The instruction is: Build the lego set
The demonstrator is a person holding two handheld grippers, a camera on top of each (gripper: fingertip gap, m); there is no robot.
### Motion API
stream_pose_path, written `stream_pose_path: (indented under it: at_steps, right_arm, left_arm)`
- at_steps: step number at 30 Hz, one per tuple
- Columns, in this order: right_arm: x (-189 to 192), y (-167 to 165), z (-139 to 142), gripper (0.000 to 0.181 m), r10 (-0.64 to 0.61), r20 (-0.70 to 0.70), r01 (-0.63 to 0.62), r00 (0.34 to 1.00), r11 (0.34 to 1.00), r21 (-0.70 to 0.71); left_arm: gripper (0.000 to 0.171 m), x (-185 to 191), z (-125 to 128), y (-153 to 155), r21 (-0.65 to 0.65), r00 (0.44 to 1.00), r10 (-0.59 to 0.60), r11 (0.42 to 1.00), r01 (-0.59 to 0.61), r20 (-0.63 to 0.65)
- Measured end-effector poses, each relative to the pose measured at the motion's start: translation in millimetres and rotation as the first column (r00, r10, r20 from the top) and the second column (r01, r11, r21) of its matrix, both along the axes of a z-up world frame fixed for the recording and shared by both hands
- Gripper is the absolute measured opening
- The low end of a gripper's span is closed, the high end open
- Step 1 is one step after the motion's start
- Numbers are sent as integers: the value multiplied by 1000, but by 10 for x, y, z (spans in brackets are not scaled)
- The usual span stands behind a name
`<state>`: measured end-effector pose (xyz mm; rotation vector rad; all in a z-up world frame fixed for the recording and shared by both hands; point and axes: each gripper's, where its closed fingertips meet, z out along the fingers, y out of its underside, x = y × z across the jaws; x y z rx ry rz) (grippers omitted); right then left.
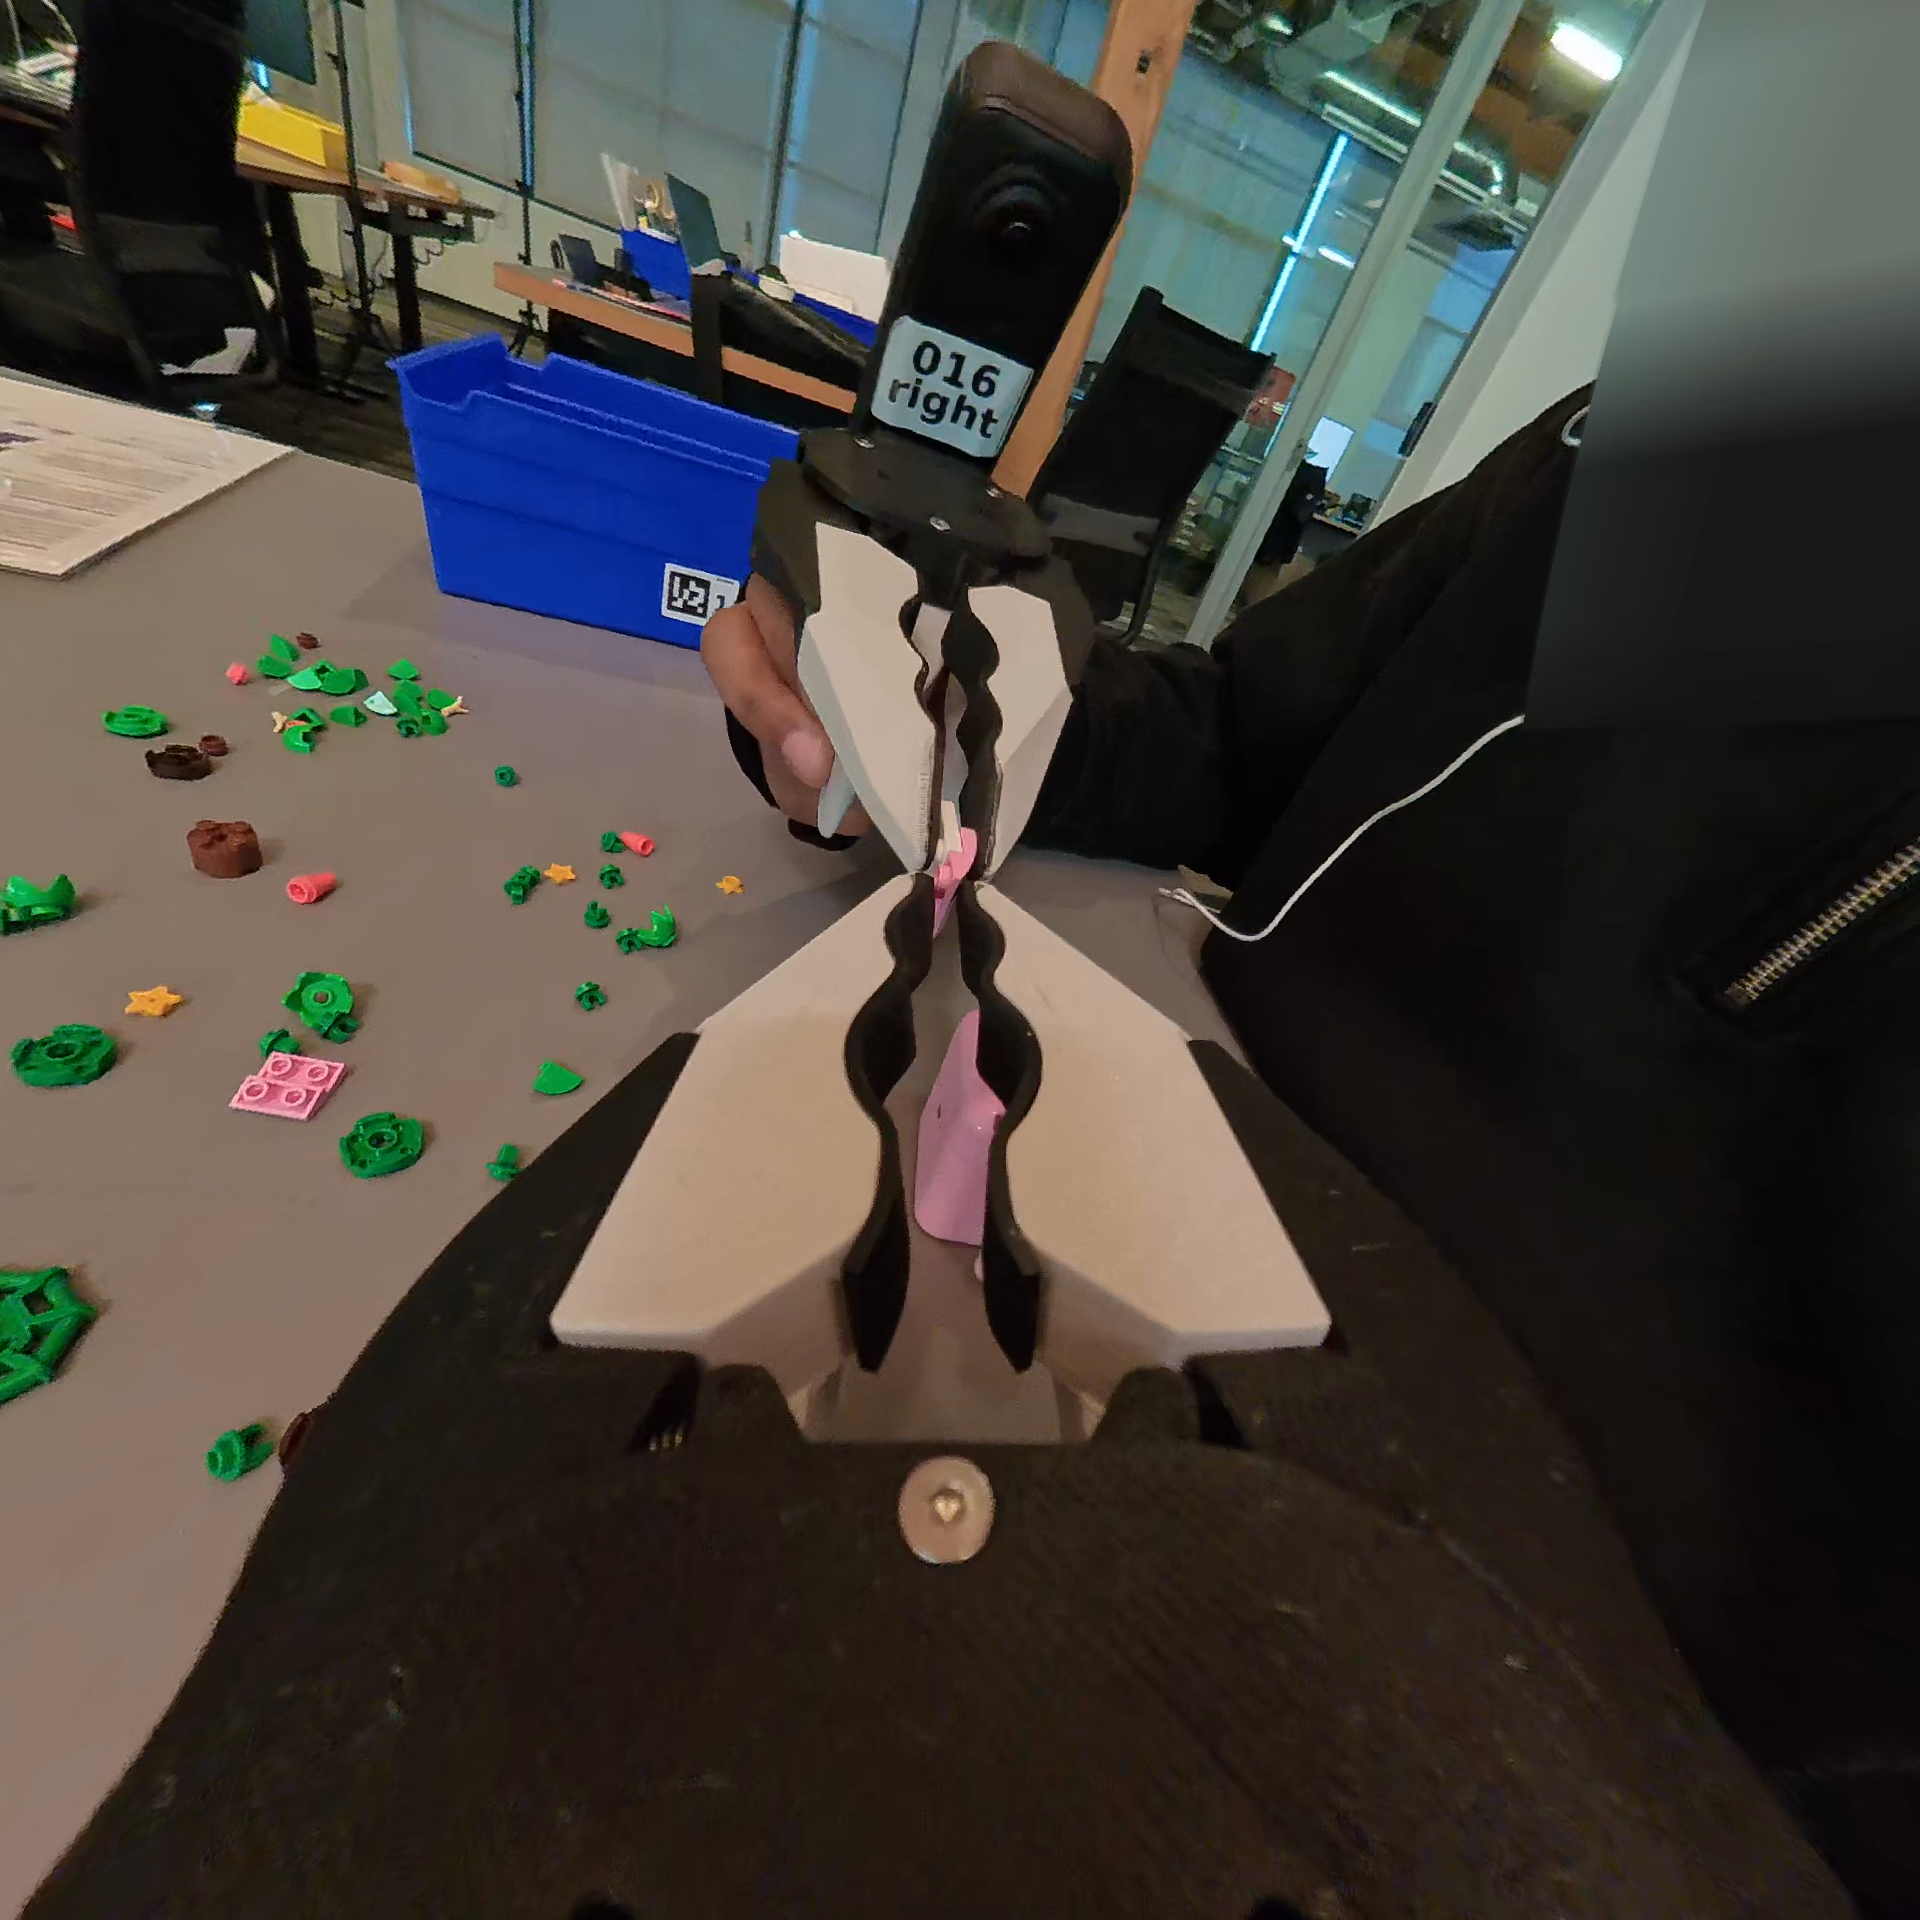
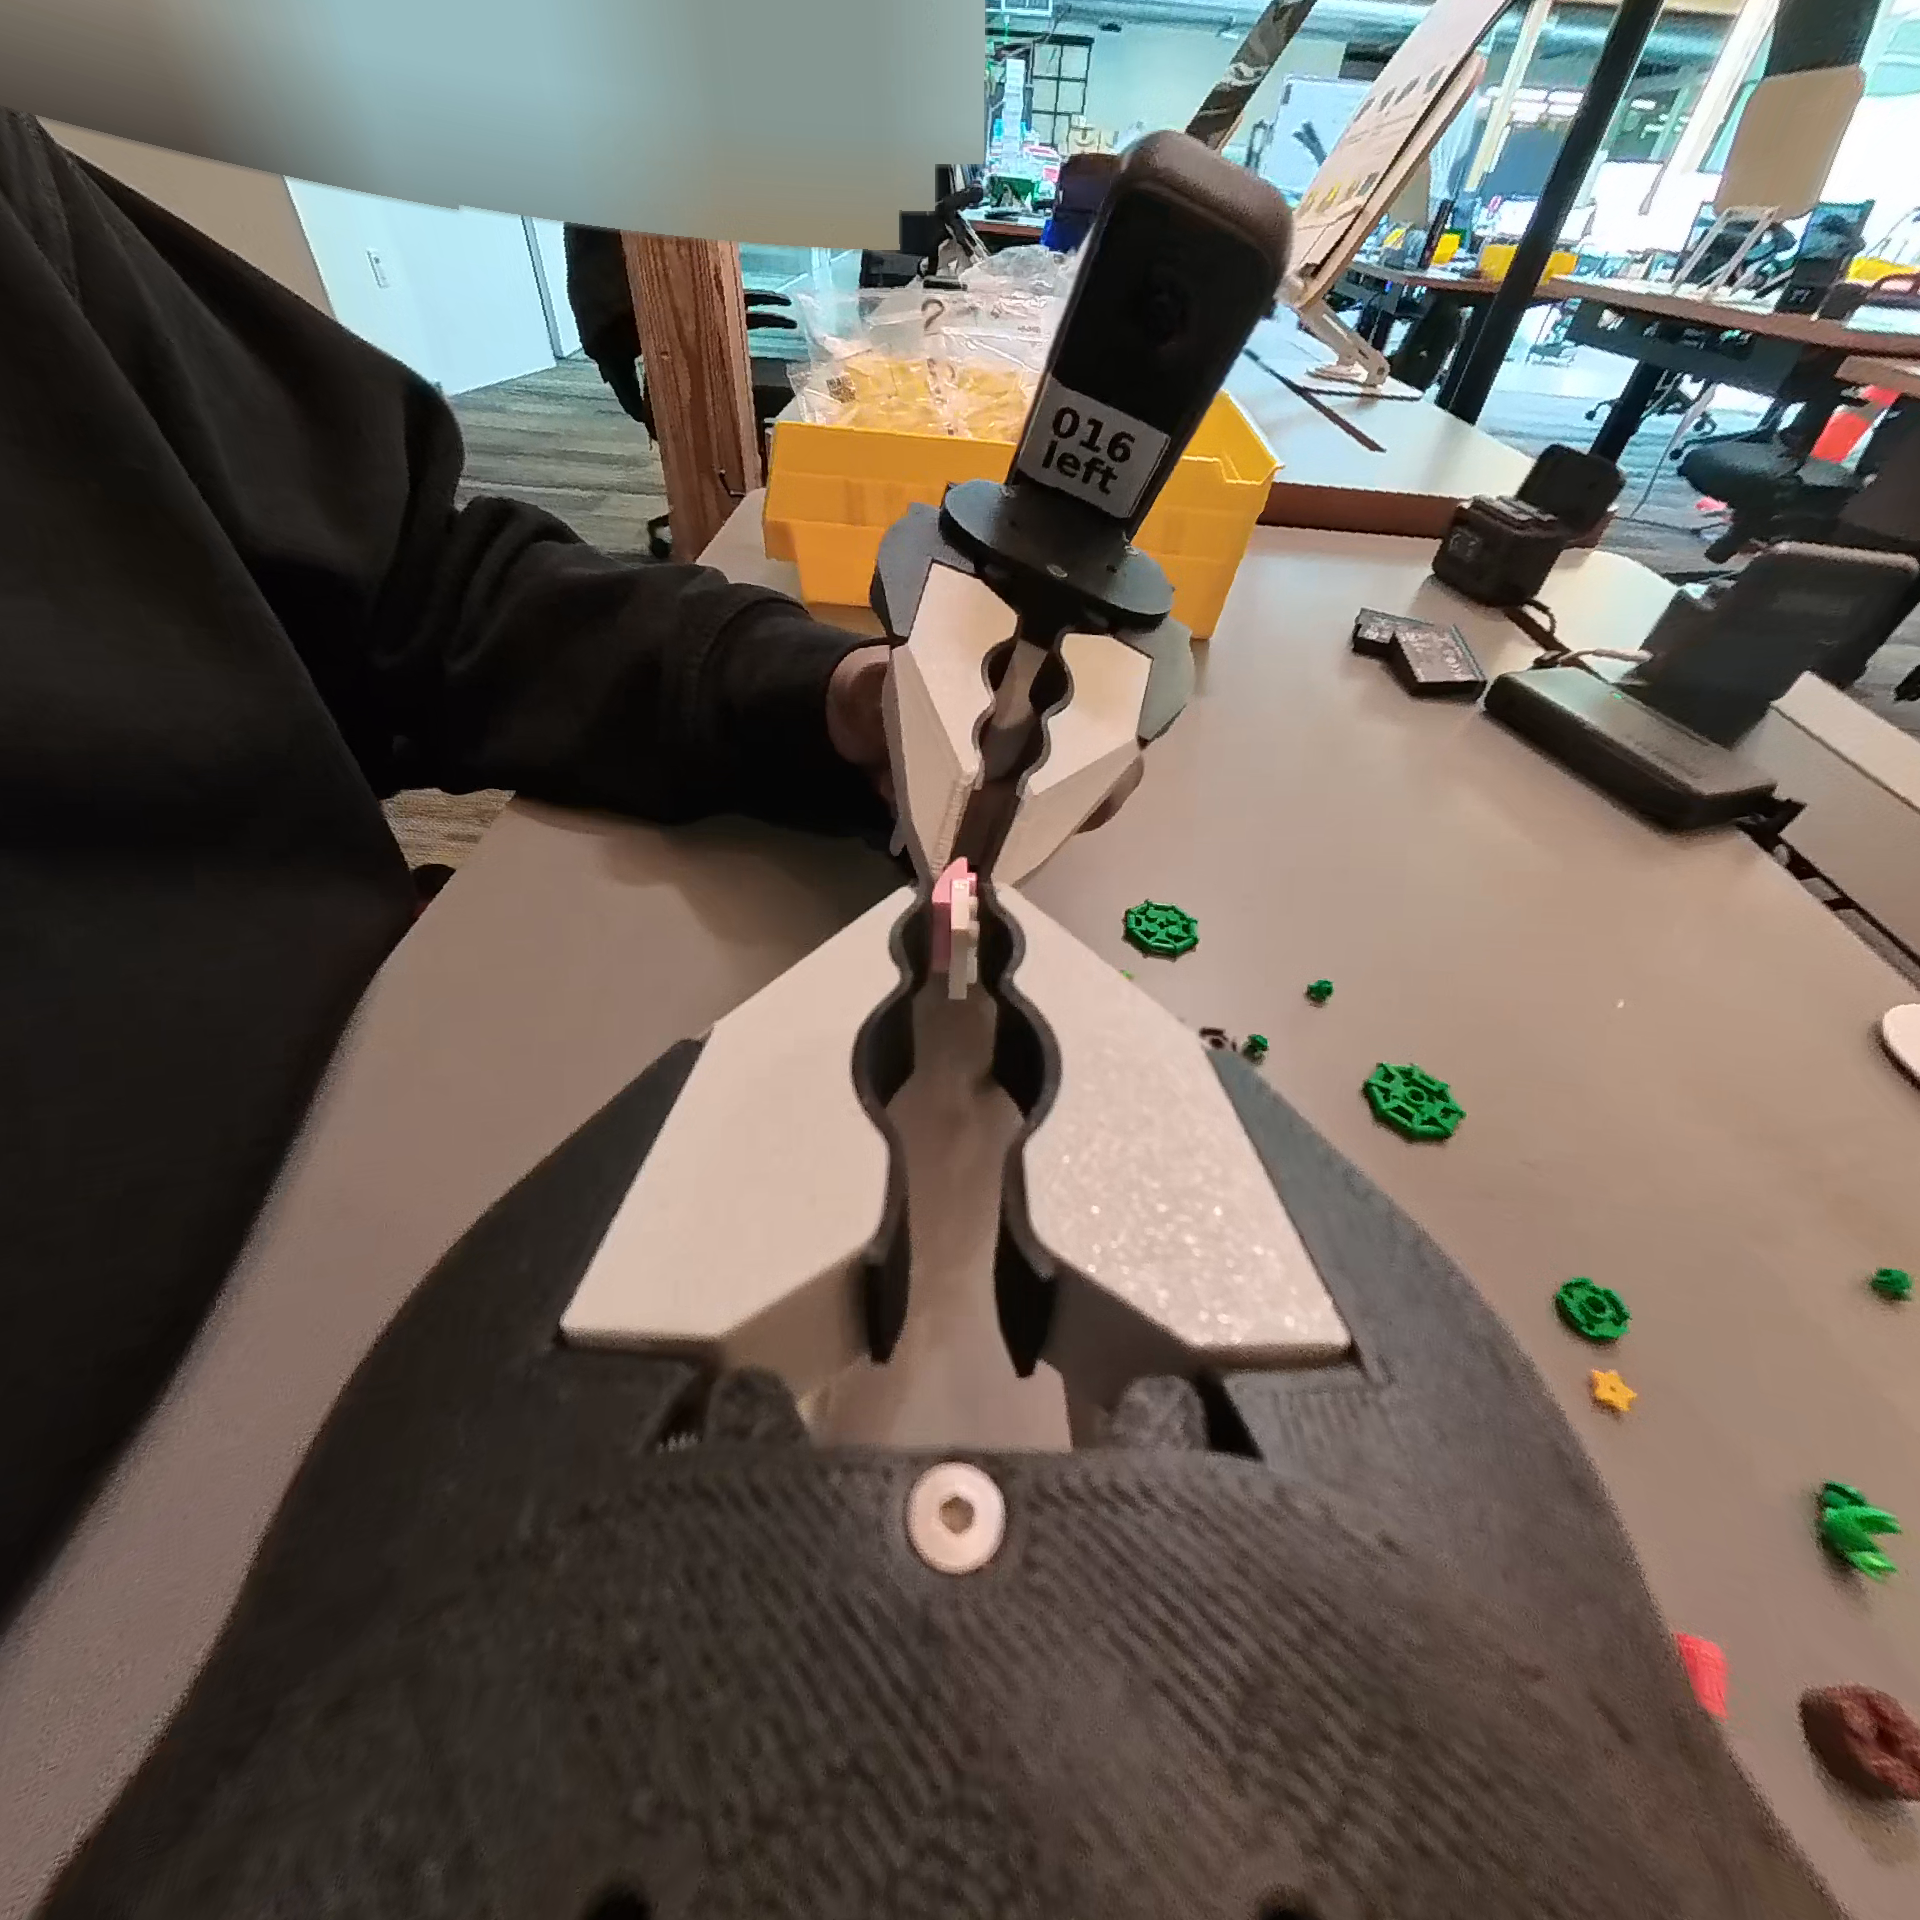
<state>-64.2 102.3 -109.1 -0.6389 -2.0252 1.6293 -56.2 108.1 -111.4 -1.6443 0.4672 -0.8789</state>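
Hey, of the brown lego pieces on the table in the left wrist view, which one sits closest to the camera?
The round dark brown brick, alone beside a coral cone. The other brown pieces lie farther back, near the green leaf cluster.

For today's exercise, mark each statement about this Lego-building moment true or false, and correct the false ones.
1. The left gripper and right gripper meet tip to tip. True.
2. Both jaws are wide open and empty. False: they are shut on pink and white pieces.
3. A blue bin stands on the table. True.
4. The flat pink plate lies inside the blue bin. False: it lies on the table among green pieces.
5. The yellow bin is empty. False: it holds clear bags.
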Motion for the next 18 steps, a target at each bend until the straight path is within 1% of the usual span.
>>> stream_pose_path:
  at_steps: [3,8,12,15,16,18]
  right_arm:
    - [8,-9,23,6,-6,-24,6,1000,1000,29]
    - [15,-16,15,6,-5,-11,6,1000,998,68]
    - [2,-15,17,6,2,15,-3,1000,999,34]
    - [-22,-4,32,6,-13,-3,13,1000,1000,4]
    - [-32,4,21,8,-21,-2,21,1000,1000,9]
    - [-53,35,19,35,-42,-7,42,999,999,10]
  left_arm:
    - [0,6,23,-8,8,1000,-3,1000,3,7]
    - [0,14,26,-15,11,1000,-8,1000,8,7]
    - [0,4,24,-18,11,1000,-6,1000,6,6]
    - [0,-22,42,-10,17,1000,9,1000,-9,9]
    - [0,-25,32,-9,14,1000,11,1000,-11,4]
    - [0,-38,34,-5,14,1000,15,1000,-15,10]
